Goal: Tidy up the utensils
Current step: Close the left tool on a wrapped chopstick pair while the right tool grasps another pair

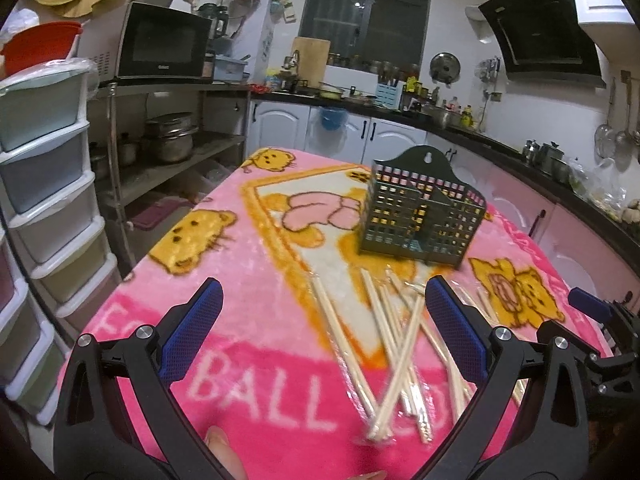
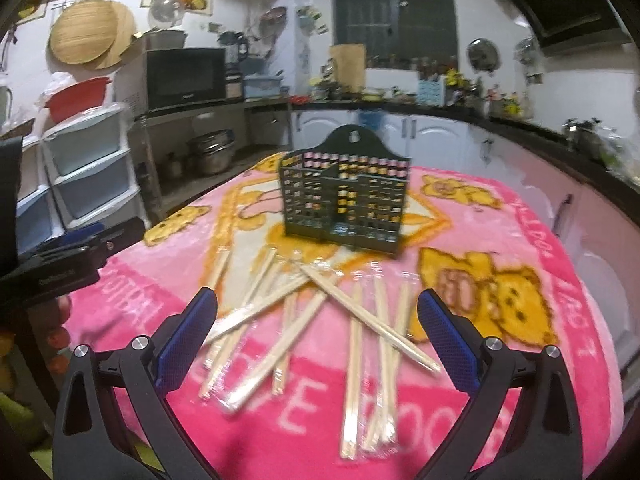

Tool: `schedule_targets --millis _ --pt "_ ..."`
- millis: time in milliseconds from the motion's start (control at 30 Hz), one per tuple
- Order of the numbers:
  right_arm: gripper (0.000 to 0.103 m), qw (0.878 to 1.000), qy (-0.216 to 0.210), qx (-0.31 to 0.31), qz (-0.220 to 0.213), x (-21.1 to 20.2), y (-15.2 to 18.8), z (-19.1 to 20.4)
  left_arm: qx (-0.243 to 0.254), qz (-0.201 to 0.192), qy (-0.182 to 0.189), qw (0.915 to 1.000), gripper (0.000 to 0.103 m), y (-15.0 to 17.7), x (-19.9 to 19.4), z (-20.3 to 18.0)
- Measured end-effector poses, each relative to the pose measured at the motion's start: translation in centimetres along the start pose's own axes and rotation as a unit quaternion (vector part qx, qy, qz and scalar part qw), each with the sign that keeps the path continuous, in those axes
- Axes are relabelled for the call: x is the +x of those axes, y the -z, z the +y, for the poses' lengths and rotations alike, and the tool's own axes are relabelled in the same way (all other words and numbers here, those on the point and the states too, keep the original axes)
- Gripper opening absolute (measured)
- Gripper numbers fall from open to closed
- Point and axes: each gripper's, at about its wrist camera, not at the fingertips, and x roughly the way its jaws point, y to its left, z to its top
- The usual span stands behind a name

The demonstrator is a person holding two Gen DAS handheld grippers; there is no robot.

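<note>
**Both hand-held grippers spread wide over a loose heap of chopsticks**

You are holding the right hand-held gripper (image 2: pixel 318 308) with its blue pads spread far apart, gripping nothing and touching nothing. The wrapped chopsticks (image 2: pixel 320 312) are lying on the pink blanket (image 2: pixel 520 360) directly ahead of it and between its fingers, just below the tips. They are lying flat and criss-crossed: most are running lengthwise away from you toward the holder, a few are slanting across the others, and one pair is angling from upper left to lower right.

Your left hand-held gripper (image 1: pixel 324 304) is likewise standing wide open and empty. From its view the chopsticks (image 1: pixel 400 344) are sitting ahead and to the right, close by its right finger (image 1: pixel 456 336), fanning out from a bunched end near you.

Farther off on the bench, beyond the heap, the dark lattice utensil holder (image 2: pixel 344 204) is standing upright with its hanging tab on the far side, well apart from both grippers.
</note>
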Motion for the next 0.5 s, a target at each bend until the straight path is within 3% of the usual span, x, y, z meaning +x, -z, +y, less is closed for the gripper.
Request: schedule_targets --millis 233,367,500 --pt "0.097 0.999 -0.027 -0.037 0.027 2.8 -1.7 1.3 0.009 0.011 0.012 0.9998 0.094 -1.3 1.4 1.1" --pt "0.096 0.996 -0.037 -0.059 0.055 4.5 -2.3 1.6 0.011 0.038 0.016 0.9991 0.094 -2.1 3.3 1.5" --pt "0.083 0.993 -0.039 -0.078 0.081 6.5 -2.7 1.6 0.014 0.078 0.012 0.9968 0.094 -2.7 6.1 1.8"
